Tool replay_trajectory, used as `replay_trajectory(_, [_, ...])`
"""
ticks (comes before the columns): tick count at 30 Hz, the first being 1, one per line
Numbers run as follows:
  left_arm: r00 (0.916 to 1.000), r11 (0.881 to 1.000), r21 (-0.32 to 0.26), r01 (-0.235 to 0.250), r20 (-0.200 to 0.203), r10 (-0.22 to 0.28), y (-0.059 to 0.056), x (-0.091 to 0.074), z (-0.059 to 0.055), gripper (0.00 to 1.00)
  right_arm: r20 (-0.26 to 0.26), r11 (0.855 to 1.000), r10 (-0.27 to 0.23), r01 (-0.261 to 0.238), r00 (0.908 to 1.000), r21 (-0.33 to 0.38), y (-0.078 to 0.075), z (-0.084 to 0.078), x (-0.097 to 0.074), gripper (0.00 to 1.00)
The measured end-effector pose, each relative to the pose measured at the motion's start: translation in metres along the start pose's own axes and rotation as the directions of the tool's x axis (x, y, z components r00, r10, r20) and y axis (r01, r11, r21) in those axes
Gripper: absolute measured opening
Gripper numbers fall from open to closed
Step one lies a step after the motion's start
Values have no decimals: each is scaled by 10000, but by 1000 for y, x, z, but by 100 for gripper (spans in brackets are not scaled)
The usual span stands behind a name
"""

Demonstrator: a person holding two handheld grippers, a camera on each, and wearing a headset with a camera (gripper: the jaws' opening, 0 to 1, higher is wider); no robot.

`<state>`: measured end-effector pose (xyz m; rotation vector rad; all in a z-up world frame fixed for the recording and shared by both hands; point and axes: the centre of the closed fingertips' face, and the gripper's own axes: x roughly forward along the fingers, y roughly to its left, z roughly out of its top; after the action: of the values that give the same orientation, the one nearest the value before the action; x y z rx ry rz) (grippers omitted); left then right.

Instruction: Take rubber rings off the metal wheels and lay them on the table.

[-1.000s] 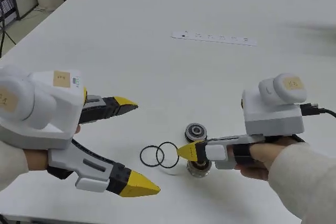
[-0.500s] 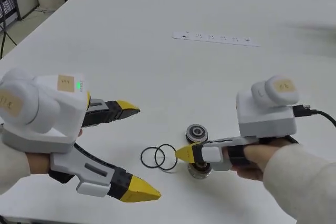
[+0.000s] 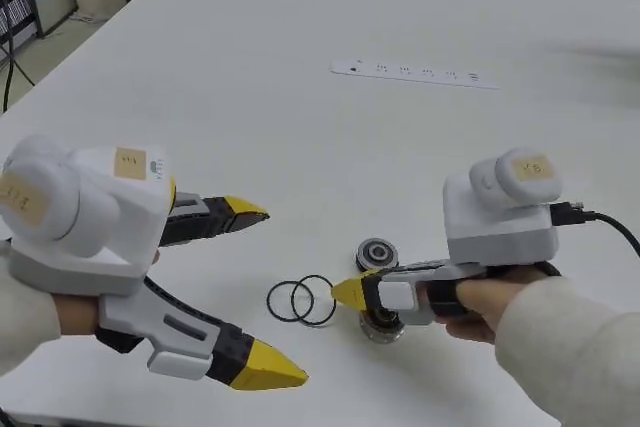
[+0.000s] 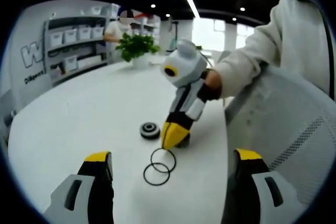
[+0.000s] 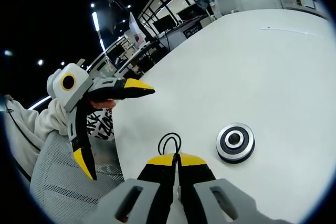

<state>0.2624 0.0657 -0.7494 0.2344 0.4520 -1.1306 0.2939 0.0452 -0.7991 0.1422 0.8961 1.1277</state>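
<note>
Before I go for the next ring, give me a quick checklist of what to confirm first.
1. left gripper open and ready: ok.
2. right gripper open to take a ring: not ok, its jaws are shut.
3. Two rubber rings lying flat on the table: ok.
4. near wheel standing free, nothing over it: ok.
5. second wheel under the right gripper carries a ring: cannot tell.

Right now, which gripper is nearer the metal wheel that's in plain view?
Right. The right gripper, shut, sits just beside the wheel; the left gripper, open, hangs beyond the two rings.
</note>
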Motion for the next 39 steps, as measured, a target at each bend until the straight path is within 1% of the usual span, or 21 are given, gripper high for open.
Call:
replay_trajectory(2, [10000, 10000, 16, 9, -28, -9, 0, 0, 0, 97, 17, 10000, -38, 38, 10000, 23, -2, 0, 0, 0])
replay_trajectory(5, [10000, 10000, 11, 8, -20, -8, 0, 0, 0, 97, 154, 9997, -224, 225, 9996, -70, -5, 3, -1, 0])
replay_trajectory(9, [10000, 10000, 9, 25, -49, -25, 0, 1, -1, 97, 239, 9997, -233, 235, 9994, -73, -6, 5, -1, 0])
replay_trajectory(21, [10000, 10000, 49, -15, -74, 16, 0, 0, -1, 96, 141, 9990, -341, 345, 9993, -293, -6, 4, 3, 4])
replay_trajectory(30, [9999, 10000, 55, -17, -133, 18, 0, 0, -3, 96, -104, 9948, -356, 344, 9993, -954, -2, 1, 9, 10])
replay_trajectory(34, [9999, 10000, 51, -22, -153, 23, 0, 0, -3, 96, -279, 9876, -420, 373, 9987, -1527, 0, -1, 11, 13])
replay_trajectory(39, [9998, 10000, 56, -56, -186, 57, 1, 0, -4, 96, -454, 9778, -456, 353, 9979, -2064, 3, -3, 13, 15])
